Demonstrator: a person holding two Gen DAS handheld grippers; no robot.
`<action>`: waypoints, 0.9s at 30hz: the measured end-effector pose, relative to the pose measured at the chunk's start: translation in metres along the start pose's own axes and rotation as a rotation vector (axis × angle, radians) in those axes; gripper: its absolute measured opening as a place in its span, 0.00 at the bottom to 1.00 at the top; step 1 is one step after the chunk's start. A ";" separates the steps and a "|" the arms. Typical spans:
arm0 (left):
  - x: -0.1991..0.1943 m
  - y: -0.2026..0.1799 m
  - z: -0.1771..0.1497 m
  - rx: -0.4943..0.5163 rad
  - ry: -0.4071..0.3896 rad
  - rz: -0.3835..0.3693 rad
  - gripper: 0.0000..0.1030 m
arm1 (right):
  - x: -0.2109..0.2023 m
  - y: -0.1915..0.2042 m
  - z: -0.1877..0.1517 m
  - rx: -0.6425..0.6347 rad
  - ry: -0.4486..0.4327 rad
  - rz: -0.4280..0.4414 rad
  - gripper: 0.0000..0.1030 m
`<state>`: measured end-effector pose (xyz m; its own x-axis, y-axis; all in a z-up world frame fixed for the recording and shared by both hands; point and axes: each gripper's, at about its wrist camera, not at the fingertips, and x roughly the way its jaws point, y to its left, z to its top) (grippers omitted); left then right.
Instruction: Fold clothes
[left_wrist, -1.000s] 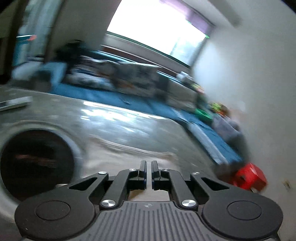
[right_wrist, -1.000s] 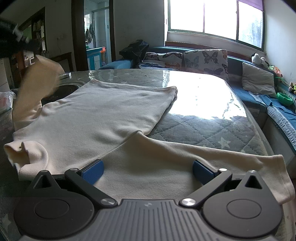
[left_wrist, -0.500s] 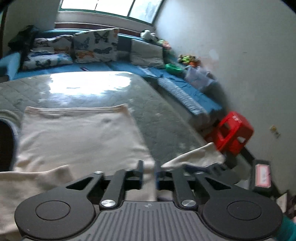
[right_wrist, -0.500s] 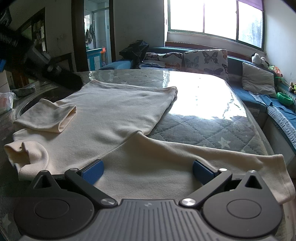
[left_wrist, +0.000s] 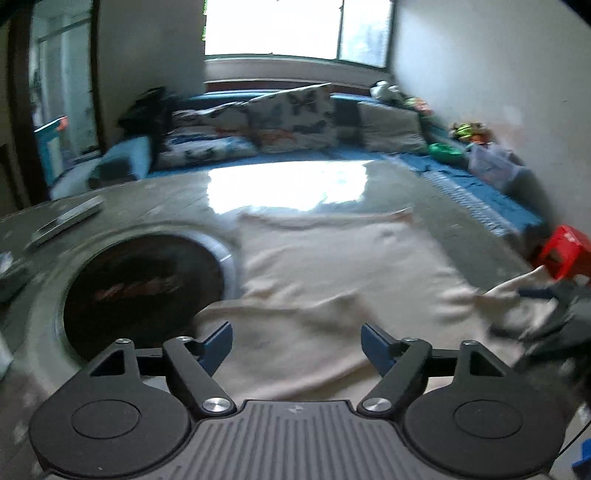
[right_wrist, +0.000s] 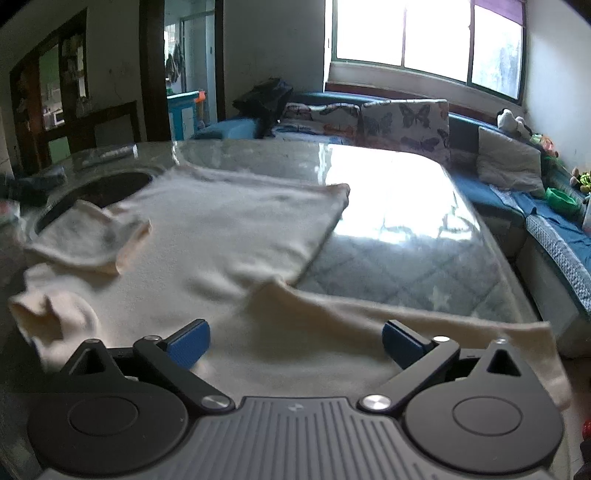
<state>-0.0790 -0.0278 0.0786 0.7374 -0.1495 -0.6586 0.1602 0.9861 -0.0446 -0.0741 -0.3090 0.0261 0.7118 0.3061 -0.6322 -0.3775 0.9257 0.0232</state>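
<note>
A cream long-sleeved shirt lies spread on the quilted table; it also shows in the left wrist view. Its left sleeve is folded in over the body. Its right sleeve stretches out toward the table's right edge. My left gripper is open and empty, low over the shirt's near left part. My right gripper is open and empty, just above the shirt where the right sleeve joins the body. The right gripper's body shows blurred in the left wrist view.
A round dark recess with a metal rim is set in the table to the shirt's left. A flat remote lies behind it. A blue sofa with cushions runs behind and to the right. A red stool stands on the floor at right.
My left gripper carried the left sleeve in over the shirt's body, let it go and opened. It has swung back to face the shirt. My right gripper stayed open and shifted slightly.
</note>
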 end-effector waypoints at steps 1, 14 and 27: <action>-0.002 0.007 -0.006 -0.003 0.005 0.019 0.80 | -0.001 0.004 0.005 -0.004 0.001 0.020 0.93; -0.002 0.045 -0.045 -0.094 0.045 0.080 0.86 | 0.043 0.062 0.060 -0.058 0.109 0.278 0.52; 0.008 0.041 -0.050 -0.090 0.059 0.062 0.89 | 0.060 0.091 0.069 -0.076 0.143 0.281 0.03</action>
<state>-0.0994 0.0149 0.0334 0.7040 -0.0857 -0.7050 0.0536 0.9963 -0.0676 -0.0244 -0.1912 0.0439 0.4848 0.5084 -0.7117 -0.5944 0.7884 0.1583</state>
